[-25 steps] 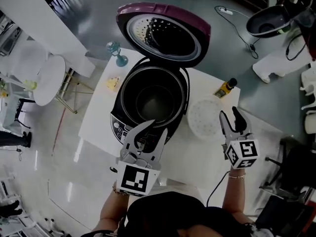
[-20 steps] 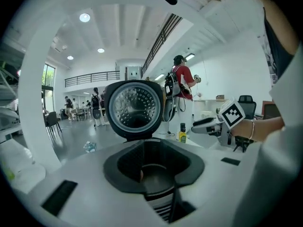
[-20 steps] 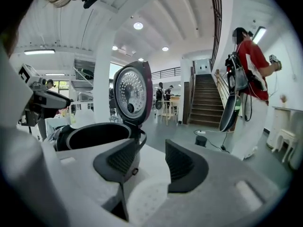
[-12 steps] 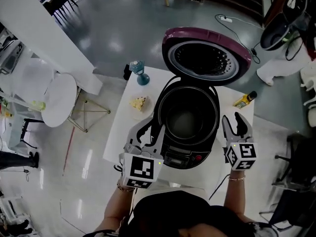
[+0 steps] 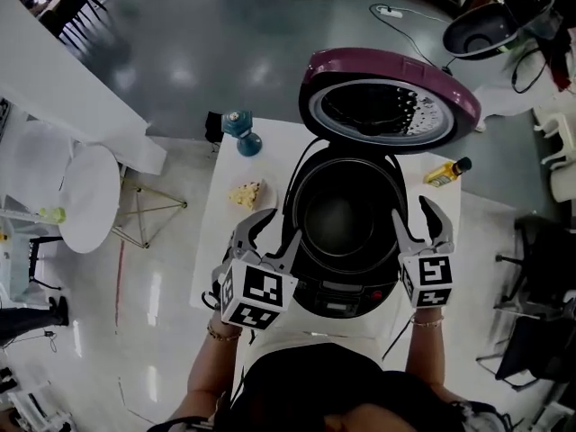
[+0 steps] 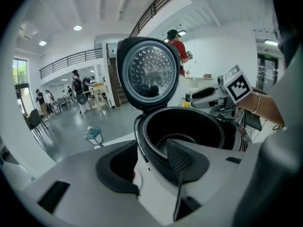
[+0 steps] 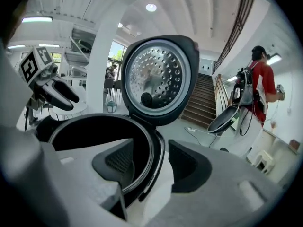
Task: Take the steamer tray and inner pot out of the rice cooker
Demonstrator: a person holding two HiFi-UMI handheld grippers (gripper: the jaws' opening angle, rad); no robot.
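Observation:
The black rice cooker (image 5: 342,241) stands on the white table (image 5: 225,241) with its purple lid (image 5: 387,102) tipped up. The dark inner pot (image 5: 340,219) sits inside it. My left gripper (image 5: 273,232) is at the cooker's left side. Its jaws have just been opening and straddle the pot's rim (image 6: 158,157), one inside and one outside, with the pads clear of it. My right gripper (image 5: 418,221) is open and straddles the right rim (image 7: 154,160) the same way. No steamer tray shows in these views.
A blue lantern-shaped ornament (image 5: 241,133) and a yellowish lump (image 5: 247,192) lie on the table left of the cooker. A small bottle (image 5: 447,171) stands at the back right corner. A round side table (image 5: 85,196) is on the floor to the left.
Both grippers have come in to the cooker's sides, the left from the control panel, the right from the white tray. The left jaws stand wider. The tray no longer shows.

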